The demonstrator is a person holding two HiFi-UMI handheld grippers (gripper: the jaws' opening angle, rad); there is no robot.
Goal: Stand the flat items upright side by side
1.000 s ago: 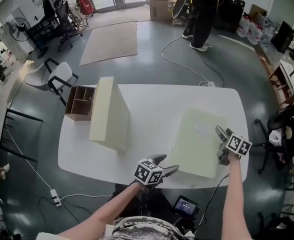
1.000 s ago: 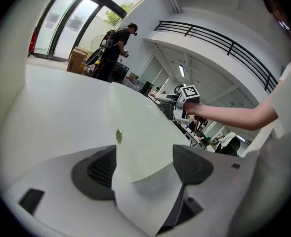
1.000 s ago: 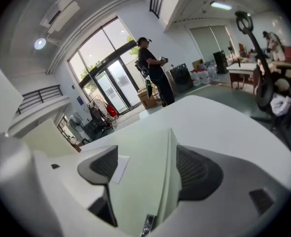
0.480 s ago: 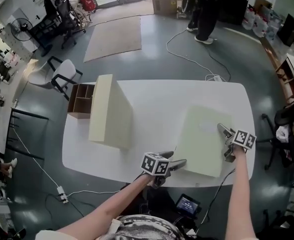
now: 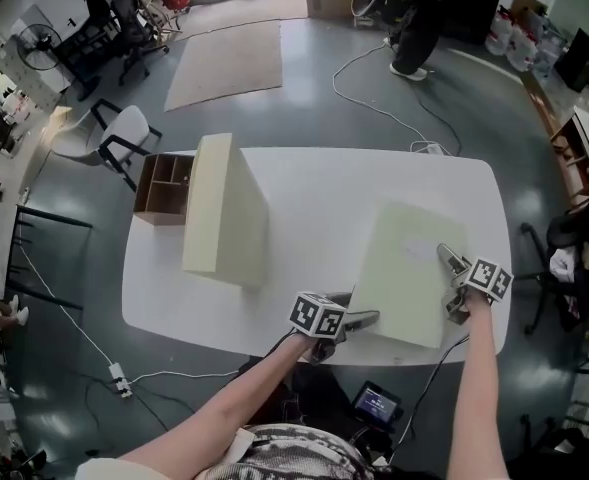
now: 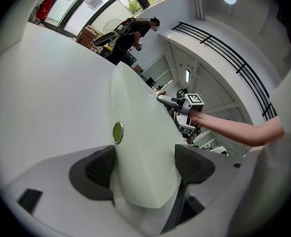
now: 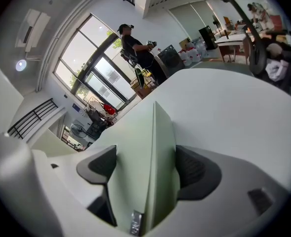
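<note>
A pale green flat box (image 5: 404, 268) lies on the right half of the white table (image 5: 314, 188). My left gripper (image 5: 366, 318) sits on its near left corner; the corner (image 6: 143, 152) fills the gap between both pads while the jaws are opening. My right gripper (image 5: 446, 283) is on the box's right edge, where the edge (image 7: 157, 152) is pressed between its pads and the jaws are closing slightly. A larger cream flat box (image 5: 224, 208) stands upright on its long edge at the table's left.
A brown wooden organiser (image 5: 162, 188) sits at the table's far left corner. A person (image 5: 419, 18) stands beyond the table, and a cable (image 5: 374, 108) trails over the floor. A white chair (image 5: 124, 133) is at the far left, a dark chair (image 5: 574, 258) at the right.
My left gripper has moved right and forward onto the green box's near left corner. My right gripper has stayed on the right edge. The cream box has not moved.
</note>
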